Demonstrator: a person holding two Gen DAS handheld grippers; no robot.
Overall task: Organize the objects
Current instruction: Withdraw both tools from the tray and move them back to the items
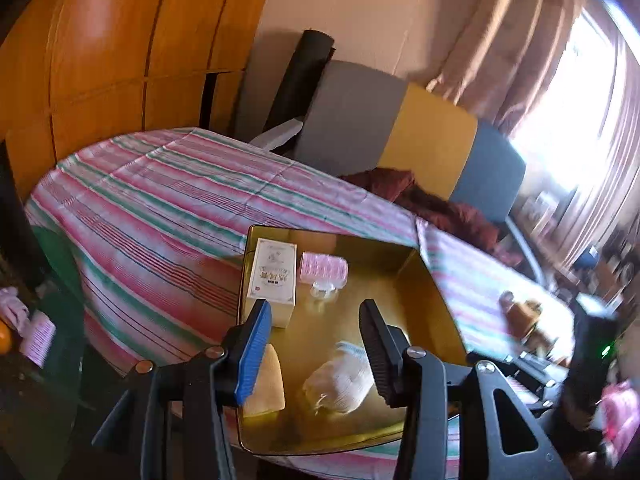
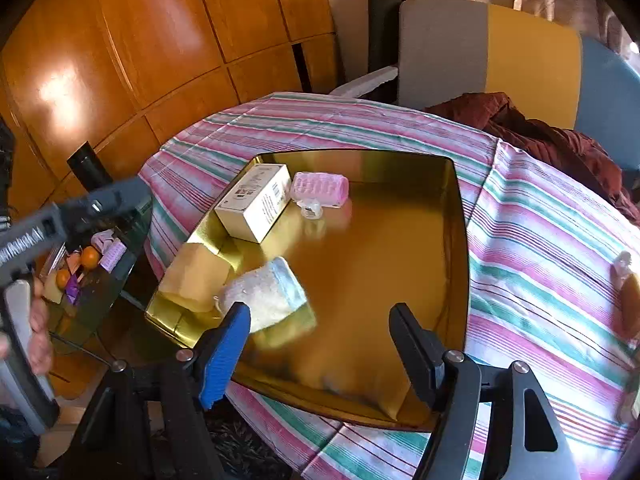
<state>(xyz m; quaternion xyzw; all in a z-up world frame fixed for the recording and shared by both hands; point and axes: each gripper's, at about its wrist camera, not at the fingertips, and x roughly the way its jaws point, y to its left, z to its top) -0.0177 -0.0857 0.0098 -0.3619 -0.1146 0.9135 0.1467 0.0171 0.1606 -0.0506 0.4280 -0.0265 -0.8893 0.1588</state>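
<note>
A shiny gold tray lies on the striped tablecloth. In it are a white box, a pink packet, a small clear cap, a yellow sponge-like block and a white cloth pouch. My left gripper is open and empty, low over the tray's near-left part, with the pouch between its fingers in view. My right gripper is open and empty above the tray's near edge. A small brown bottle lies on the cloth to the right.
The striped tablecloth covers a round table. A grey, yellow and blue chair with a dark red garment stands behind. A glass side table with oranges and small items is at the left. Wooden panels line the wall.
</note>
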